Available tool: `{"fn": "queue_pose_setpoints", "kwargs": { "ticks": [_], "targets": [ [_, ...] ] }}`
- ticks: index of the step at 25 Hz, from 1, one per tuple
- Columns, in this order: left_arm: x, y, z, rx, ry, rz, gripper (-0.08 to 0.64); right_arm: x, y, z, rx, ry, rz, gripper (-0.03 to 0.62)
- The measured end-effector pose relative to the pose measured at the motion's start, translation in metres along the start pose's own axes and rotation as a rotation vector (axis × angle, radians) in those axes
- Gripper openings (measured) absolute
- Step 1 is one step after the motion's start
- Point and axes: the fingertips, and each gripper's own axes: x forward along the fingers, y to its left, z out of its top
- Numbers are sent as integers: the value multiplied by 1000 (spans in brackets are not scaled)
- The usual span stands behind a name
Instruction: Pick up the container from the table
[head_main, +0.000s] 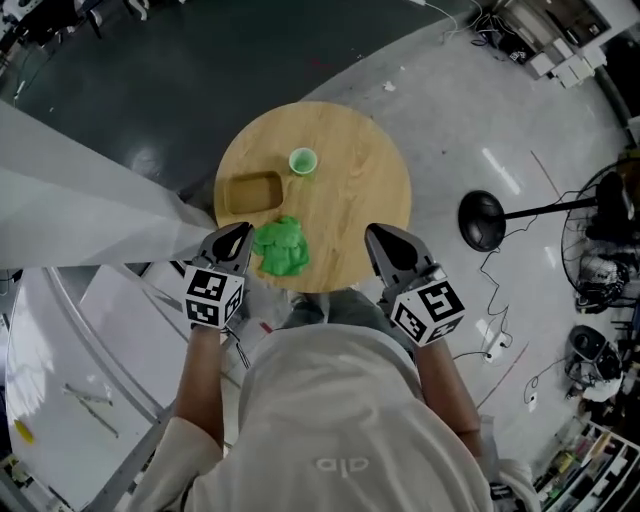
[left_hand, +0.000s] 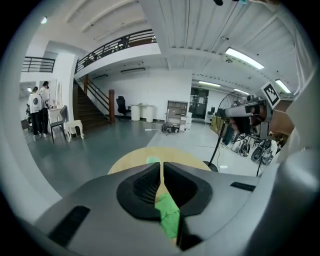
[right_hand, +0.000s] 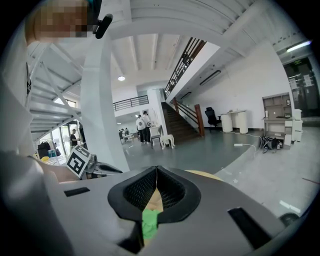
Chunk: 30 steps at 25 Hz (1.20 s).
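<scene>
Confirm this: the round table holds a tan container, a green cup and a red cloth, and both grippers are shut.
Not quite: the cloth is green, not red, as the head view shows. The rest holds: tan container and green cup on the round table, left gripper and right gripper shut.

In the gripper views the container (head_main: 250, 192) is hidden behind the left gripper (left_hand: 161, 165) and the right gripper (right_hand: 156, 169), most of the counter (left_hand: 129, 161) is covered, and the green cloth (left_hand: 168, 216) is glimpsed only between the jaws.
</scene>
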Motion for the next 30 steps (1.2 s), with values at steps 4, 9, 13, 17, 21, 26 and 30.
{"fn": "queue_pose_setpoints", "kwargs": {
  "ticks": [4, 9, 13, 17, 21, 26, 30],
  "targets": [
    [36, 8, -20, 31, 81, -35, 17, 1, -27, -10, 28, 23, -39, 26],
    [85, 10, -52, 124, 212, -93, 41, -5, -60, -21, 61, 41, -97, 26],
    [119, 9, -76, 178, 316, -146, 108, -11, -80, -27, 91, 53, -142, 26],
    [144, 12, -109, 221, 403, -184, 139, -14, -90, -38, 113, 69, -189, 26],
    [163, 15, -142, 286, 481, -214, 146, -15, -95, -52, 129, 81, -228, 26],
    [181, 16, -165, 350, 550, -255, 152, -18, -100, -63, 154, 97, -261, 26],
    [194, 19, -183, 386, 598, -264, 151, -23, -105, -73, 169, 108, -284, 26]
  ]
}}
